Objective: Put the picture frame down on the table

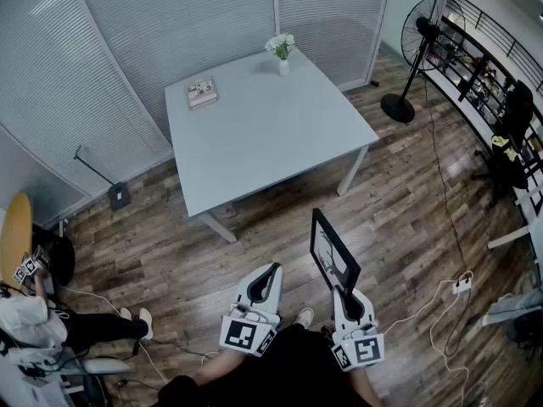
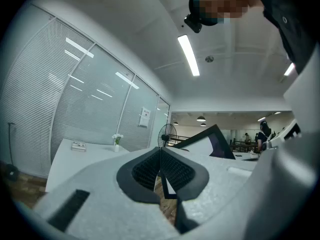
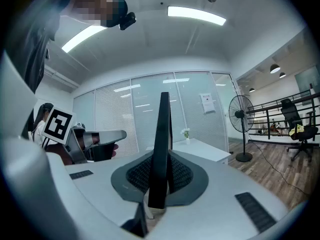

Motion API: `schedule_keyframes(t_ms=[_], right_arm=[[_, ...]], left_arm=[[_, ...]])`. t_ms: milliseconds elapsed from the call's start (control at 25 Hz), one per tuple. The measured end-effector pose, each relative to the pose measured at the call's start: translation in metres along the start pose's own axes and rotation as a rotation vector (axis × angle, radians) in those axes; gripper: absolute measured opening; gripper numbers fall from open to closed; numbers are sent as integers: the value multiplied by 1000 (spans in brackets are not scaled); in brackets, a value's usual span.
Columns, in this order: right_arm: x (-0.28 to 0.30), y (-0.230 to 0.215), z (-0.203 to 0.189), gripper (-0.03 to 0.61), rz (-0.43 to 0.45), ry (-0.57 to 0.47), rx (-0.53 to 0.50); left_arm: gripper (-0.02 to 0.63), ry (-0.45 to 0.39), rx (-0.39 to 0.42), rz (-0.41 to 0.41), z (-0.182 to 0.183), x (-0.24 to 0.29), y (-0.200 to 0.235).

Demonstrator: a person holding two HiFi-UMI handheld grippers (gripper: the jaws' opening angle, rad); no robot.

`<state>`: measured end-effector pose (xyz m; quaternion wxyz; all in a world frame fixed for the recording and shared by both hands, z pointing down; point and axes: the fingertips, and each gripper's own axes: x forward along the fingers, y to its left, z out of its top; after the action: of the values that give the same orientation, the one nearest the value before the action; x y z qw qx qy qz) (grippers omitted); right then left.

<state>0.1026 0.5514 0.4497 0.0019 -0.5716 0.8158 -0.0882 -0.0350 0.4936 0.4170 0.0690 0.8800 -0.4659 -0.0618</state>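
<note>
Jaws: right gripper (image 1: 343,290) pinching the picture frame (image 1: 333,251), left gripper (image 1: 270,271) closed, empty. Edge-held, it could pivot loose toward your twelve-o'clock table (image 1: 263,134).

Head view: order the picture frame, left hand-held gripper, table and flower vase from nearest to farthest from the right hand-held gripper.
1. Picture frame, held in the right hand-held gripper itself.
2. Left hand-held gripper, beside it on the left.
3. Table, ahead across the floor.
4. Flower vase, at the table's far edge.
</note>
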Motion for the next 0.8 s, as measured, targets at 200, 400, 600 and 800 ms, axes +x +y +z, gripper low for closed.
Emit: schedule_keyframes(t_ms=[200, 400, 600, 800], right_arm=[[-5, -4, -4, 46, 8, 5, 41], [-12, -12, -13, 44, 30, 30, 79], [-14, -22, -16, 44, 52, 30, 97], [-15, -35, -20, 44, 80, 31, 85]], left_arm=[[20, 6, 5, 0, -3, -3, -7], [20, 20, 10, 4, -8, -4, -20], [20, 13, 12, 23, -10, -3, -29], [20, 12, 15, 40, -18, -5, -41]])
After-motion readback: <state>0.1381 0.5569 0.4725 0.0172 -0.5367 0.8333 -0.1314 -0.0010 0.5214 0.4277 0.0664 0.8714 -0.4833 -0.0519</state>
